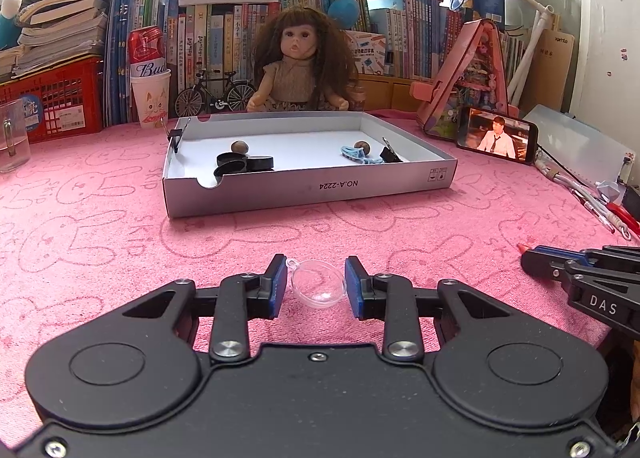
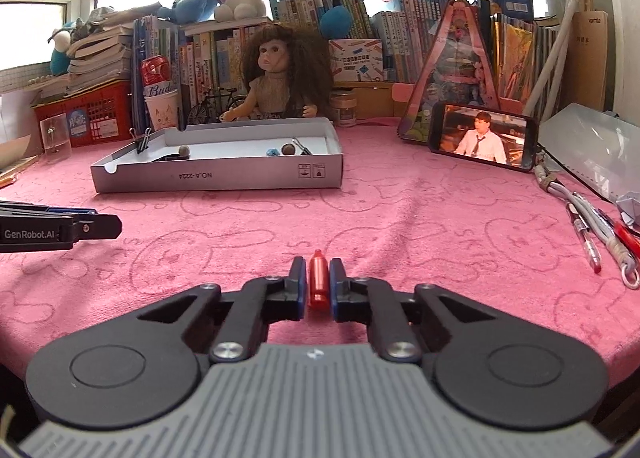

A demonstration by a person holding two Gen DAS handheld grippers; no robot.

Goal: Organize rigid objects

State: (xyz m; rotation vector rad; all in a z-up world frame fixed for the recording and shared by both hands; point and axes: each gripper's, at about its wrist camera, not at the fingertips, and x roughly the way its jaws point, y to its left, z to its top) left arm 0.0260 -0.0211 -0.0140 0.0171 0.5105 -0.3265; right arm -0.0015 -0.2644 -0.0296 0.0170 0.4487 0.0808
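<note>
On the pink cloth (image 2: 420,226), near its front edge, a small red bullet-shaped piece (image 2: 319,282) lies clamped between the blue pads of the right gripper (image 2: 318,264), jaws drawn in tight on its sides; to its left a clear plastic half-shell (image 1: 318,285) sits between the left gripper (image 1: 316,270) pads, which flank it closely, though whether they press on it is unclear; farther back stands the white cardboard tray (image 1: 320,188), holding black rings (image 1: 240,166) and two brown balls (image 1: 240,146).
</note>
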